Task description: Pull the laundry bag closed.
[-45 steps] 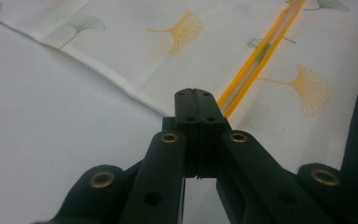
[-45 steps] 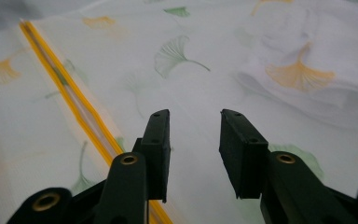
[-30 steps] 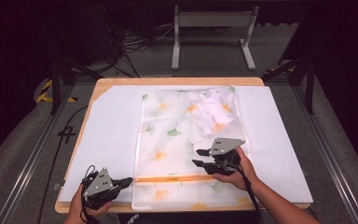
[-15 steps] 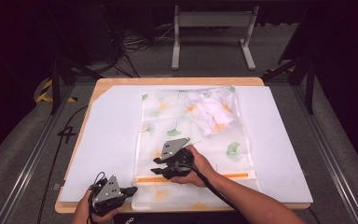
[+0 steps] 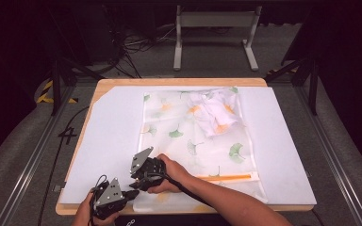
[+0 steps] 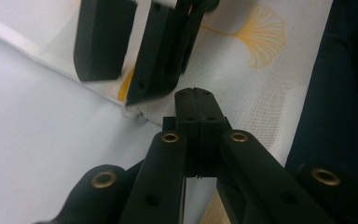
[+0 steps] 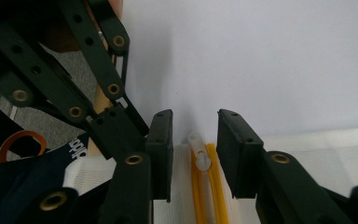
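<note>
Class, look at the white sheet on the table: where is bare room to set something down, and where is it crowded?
Free: the white sheet left of the zip bag, and the strip right of the bag up to the table edge. Crowded: the bag's near-left corner, where the left gripper and right gripper meet beside the orange zipper.

Overhead forward-down; two close finger-level views

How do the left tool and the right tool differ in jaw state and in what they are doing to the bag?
The left tool has its jaws shut at the bag's near corner edge; the right tool has a gap between its jaws, which have just been closing.
The right tool straddles the white slider on the orange zip strip without pressing it; the left tool is off the strip.
Both are black, hand-held, and close together.
</note>
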Tool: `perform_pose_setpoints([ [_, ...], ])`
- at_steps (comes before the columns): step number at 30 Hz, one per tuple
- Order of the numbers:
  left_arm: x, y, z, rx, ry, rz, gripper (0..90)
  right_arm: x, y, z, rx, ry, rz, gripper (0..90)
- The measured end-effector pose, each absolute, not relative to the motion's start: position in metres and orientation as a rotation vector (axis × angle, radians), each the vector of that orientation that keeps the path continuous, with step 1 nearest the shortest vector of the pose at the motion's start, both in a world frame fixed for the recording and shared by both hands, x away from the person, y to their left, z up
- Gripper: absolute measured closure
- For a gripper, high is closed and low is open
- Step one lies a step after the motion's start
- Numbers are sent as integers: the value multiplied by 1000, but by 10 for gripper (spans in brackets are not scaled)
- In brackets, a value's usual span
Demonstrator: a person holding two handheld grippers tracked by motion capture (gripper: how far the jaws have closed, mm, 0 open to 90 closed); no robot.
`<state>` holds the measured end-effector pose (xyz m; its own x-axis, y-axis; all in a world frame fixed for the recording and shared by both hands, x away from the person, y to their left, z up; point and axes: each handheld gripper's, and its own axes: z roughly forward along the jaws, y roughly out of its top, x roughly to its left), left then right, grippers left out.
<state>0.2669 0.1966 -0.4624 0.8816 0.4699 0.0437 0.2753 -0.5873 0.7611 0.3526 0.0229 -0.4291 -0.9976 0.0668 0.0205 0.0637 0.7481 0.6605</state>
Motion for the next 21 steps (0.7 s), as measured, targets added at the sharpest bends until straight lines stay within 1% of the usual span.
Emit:
perform_pose_setpoints([
  [3, 267, 197, -463, 2226, 537, 297, 900, 355, 27, -434, 115, 2938, 1083, 690],
  [7, 268, 197, -463, 2226, 541, 292, 900, 359, 30, -435, 116, 2940, 1093, 815],
  [9, 268, 197, -463, 2225, 550, 284, 900, 359, 30, -435, 95, 2939, 1084, 836],
  [10, 268, 197, -462, 2226, 551, 282, 900, 358, 30, -435, 90, 2942, 1086, 862],
  [21, 268, 197, -462, 2226, 561, 275, 900, 355, 16, -427, 109, 2923, 1149, 876],
])
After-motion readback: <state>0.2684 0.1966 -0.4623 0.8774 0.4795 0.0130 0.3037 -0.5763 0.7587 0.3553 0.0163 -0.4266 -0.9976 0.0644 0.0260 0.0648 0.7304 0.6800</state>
